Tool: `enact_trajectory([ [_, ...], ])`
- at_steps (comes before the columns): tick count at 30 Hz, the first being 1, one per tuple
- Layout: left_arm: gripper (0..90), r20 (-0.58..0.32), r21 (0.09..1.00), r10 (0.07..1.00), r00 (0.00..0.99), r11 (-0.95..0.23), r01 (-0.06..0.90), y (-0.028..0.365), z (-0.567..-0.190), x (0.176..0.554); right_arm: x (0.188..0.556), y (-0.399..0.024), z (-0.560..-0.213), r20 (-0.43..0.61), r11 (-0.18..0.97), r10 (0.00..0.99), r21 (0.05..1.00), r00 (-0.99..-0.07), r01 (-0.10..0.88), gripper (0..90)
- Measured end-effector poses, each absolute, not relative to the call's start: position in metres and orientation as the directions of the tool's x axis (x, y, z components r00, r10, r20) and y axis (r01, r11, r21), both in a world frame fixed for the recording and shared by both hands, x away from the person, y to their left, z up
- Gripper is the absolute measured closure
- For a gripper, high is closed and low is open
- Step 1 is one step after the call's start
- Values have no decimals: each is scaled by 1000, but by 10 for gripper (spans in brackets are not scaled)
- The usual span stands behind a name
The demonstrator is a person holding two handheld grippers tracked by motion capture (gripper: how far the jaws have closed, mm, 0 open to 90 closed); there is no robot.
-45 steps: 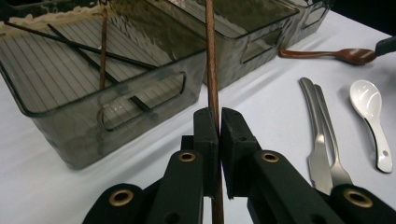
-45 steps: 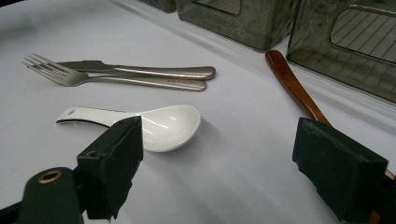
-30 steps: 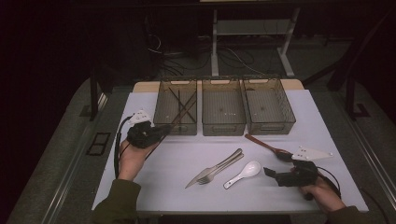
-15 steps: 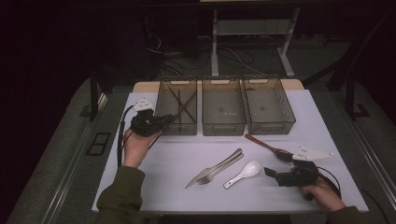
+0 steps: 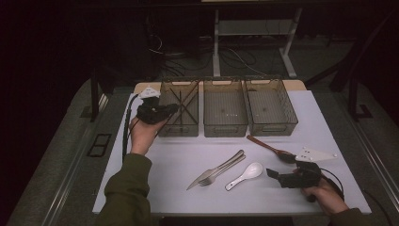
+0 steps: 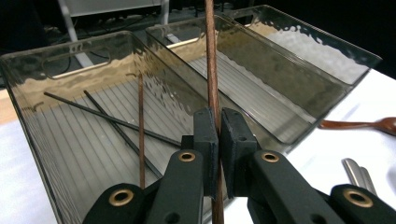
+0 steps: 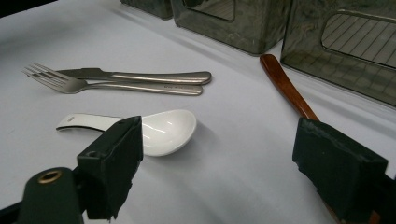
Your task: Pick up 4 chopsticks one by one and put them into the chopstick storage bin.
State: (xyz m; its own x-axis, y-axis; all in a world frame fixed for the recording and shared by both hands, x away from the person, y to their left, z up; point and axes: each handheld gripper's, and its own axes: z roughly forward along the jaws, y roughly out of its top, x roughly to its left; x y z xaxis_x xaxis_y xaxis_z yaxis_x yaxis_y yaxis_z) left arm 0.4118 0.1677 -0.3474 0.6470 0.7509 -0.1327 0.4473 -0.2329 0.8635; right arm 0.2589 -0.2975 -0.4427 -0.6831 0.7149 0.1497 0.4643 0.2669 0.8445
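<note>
Left gripper (image 6: 218,140), clamping a brown chopstick (image 6: 211,60), has advanced over the left bin (image 5: 180,109).

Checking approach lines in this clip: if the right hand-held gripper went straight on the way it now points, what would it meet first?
Probably the white spoon: the open right hand-held gripper points across bare table toward its bowl, with the fork and knife beyond. Depth is uncertain.

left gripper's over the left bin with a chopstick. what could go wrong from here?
1. The left gripper pinches the brown chopstick low on its length, so it may pivot and land on the rim of the left bin.
2. Three sticks already lie crossed inside; the new one may rest propped on them.
3. The open right gripper sits by the white spoon and could nudge it.
</note>
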Motion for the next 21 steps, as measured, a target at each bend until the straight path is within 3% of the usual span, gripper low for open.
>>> enact_trajectory([
  [21,840,-101,853,808,581,-230,469,163,-348,467,259,-298,-442,154,264,711,846,-686,463,160],
])
